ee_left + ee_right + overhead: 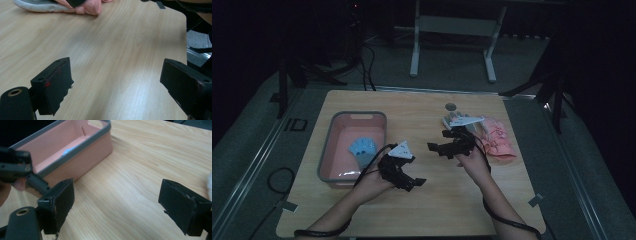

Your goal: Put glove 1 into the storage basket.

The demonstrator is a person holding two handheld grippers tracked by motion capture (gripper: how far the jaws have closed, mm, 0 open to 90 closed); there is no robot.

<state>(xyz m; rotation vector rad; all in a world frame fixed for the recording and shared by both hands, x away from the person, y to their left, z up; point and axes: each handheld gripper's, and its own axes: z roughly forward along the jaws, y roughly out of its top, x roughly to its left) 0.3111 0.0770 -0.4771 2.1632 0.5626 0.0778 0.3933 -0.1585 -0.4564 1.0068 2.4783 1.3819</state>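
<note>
My left gripper [416,182] hovers low over the wooden table [422,210], just right of a pink bin [328,150] with a grey rim. Its jaws stand open over bare wood [117,85]. My right gripper [435,148] is at the table's middle, pointing left toward the bin, open with nothing between its jaws [120,205]. A light blue cloth item [362,148] lies inside the bin [82,147], where a bit of blue [67,151] shows. A pink fabric item [499,141] lies at the right; the left gripper view shows it [87,7] beside a grey-white piece [35,6].
A small grey round mark [451,106] sits on the table behind the right gripper. The table's right edge [186,37] is near in the left gripper view. Black cables trail from both grippers toward the front edge. Dark stands and a white frame stand beyond the table.
</note>
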